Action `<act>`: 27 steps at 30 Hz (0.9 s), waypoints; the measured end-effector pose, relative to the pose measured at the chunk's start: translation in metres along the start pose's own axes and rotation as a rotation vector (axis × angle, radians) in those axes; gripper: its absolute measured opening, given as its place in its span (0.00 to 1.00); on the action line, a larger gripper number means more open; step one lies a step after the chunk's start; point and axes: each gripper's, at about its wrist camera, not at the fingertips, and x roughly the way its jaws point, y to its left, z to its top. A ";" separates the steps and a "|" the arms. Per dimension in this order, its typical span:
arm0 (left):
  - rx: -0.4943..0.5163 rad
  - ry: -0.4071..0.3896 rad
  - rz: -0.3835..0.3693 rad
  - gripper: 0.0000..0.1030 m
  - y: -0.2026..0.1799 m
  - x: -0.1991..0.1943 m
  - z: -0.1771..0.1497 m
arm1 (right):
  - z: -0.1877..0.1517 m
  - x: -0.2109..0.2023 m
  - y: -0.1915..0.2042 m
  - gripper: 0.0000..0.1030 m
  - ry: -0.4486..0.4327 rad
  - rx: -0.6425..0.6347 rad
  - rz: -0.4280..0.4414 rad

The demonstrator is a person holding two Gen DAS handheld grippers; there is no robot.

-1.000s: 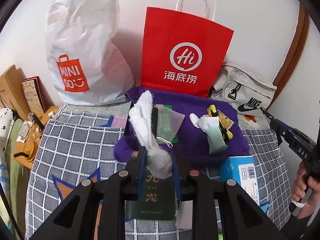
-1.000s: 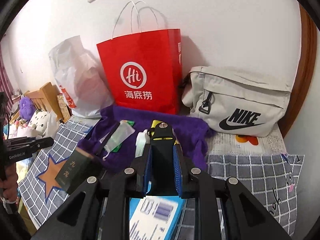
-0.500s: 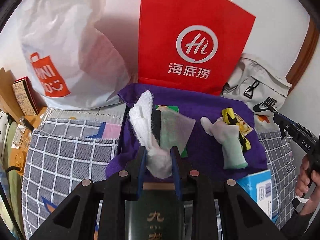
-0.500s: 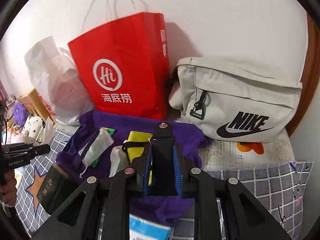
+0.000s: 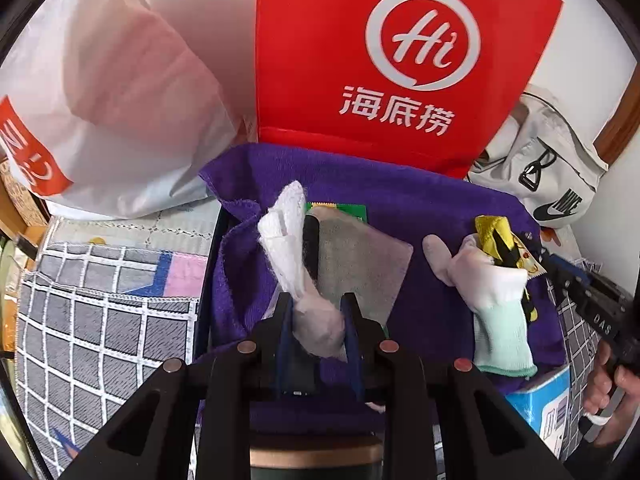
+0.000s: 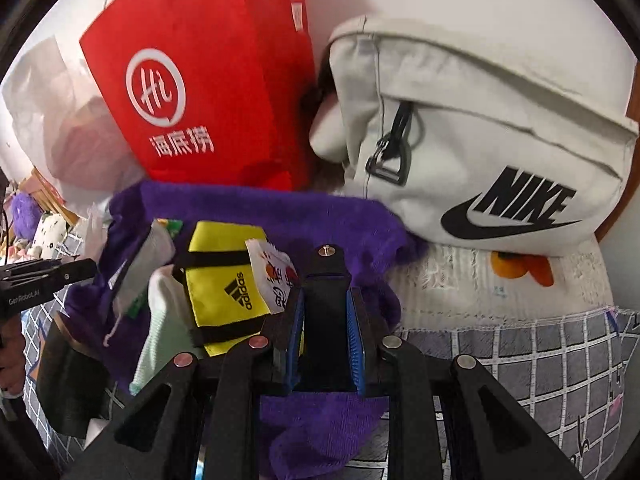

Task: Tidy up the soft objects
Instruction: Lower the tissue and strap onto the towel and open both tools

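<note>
White glove (image 5: 294,256) pinched in down-tilted left gripper (image 5: 318,322).

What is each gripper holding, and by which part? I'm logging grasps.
The left gripper pinches a white sock by its bunched lower end. The right gripper clamps a black object; its gripped part can't be identified.

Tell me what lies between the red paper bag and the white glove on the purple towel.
Left wrist view: only bare purple towel between red paper bag and white glove.
</note>
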 end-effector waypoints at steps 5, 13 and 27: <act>-0.006 0.025 -0.002 0.23 0.001 0.015 0.003 | -0.006 0.016 0.008 0.21 0.031 -0.006 0.014; 0.001 0.066 -0.030 0.24 0.003 0.026 0.003 | -0.012 0.023 0.009 0.21 0.055 -0.020 0.020; -0.009 0.054 -0.040 0.54 0.006 0.015 0.005 | -0.007 0.007 0.015 0.52 0.053 -0.055 0.065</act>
